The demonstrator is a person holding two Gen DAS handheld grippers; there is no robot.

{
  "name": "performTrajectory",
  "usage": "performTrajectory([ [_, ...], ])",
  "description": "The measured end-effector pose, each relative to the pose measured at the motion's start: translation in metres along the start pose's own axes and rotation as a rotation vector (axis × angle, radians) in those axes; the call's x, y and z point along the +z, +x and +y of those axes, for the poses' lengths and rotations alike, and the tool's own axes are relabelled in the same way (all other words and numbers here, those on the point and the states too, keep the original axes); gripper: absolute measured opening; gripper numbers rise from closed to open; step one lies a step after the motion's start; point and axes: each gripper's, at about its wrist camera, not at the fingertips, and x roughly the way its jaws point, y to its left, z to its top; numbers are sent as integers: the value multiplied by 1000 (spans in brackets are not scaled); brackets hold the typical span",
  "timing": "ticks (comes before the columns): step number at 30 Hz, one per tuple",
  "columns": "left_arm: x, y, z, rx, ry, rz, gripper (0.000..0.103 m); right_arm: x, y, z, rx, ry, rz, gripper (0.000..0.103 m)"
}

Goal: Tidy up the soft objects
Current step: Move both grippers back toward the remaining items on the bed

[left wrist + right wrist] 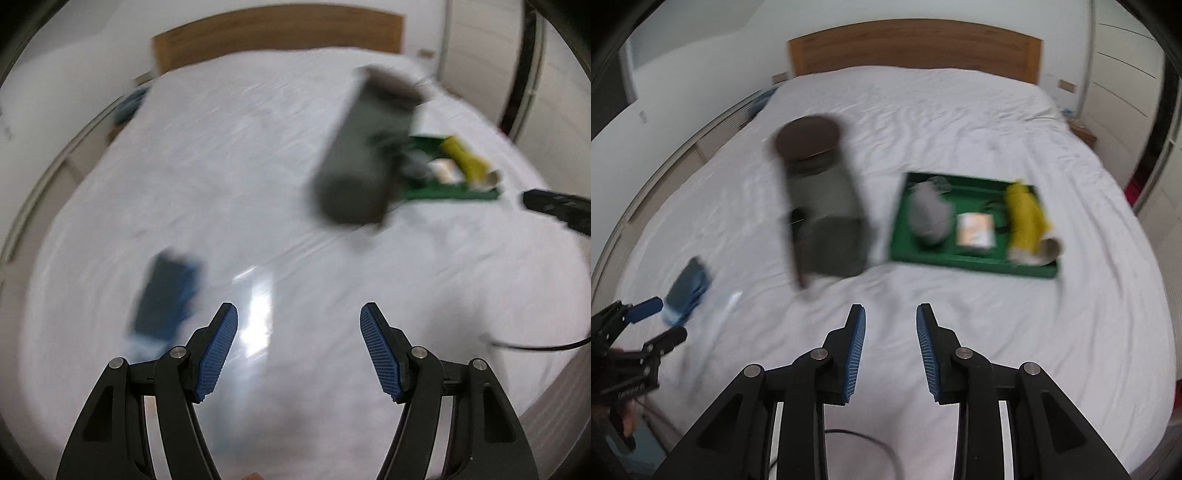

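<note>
We see the green tray (971, 254) toward the right side of the bed (923, 122), already holding a grey soft bundle (929, 214), a small pale packet (975, 229) and a yellow roll of cloth (1025, 218) with a pale roll at its near end. We judge that part sorted. Left of the tray, about mid-bed, stands a tall grey container with a dark lid (820, 199); blur hides whether anything is inside it. Still loose is a blue folded cloth (687, 291) near the bed's left edge, with something whitish under or beside it, too smeared to name. So we reckon most of the job is done and the blue cloth remains.

Our left claw (299, 347) stands wide with nothing between its pads, the blue cloth just beside its left finger. Our right claw (891, 350) is narrower, also empty, over bare sheet near the foot edge.
</note>
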Motion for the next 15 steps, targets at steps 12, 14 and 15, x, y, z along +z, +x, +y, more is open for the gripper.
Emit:
performTrajectory([
  [12, -92, 55, 159, 115, -63, 186, 63, -53, 29, 188, 176, -6, 159, 29],
  [14, -100, 68, 168, 93, -68, 202, 63, -66, 40, 216, 193, -11, 194, 29],
  [15, -103, 70, 172, 83, -70, 206, 63, -68, 47, 219, 201, -8, 205, 29],
])
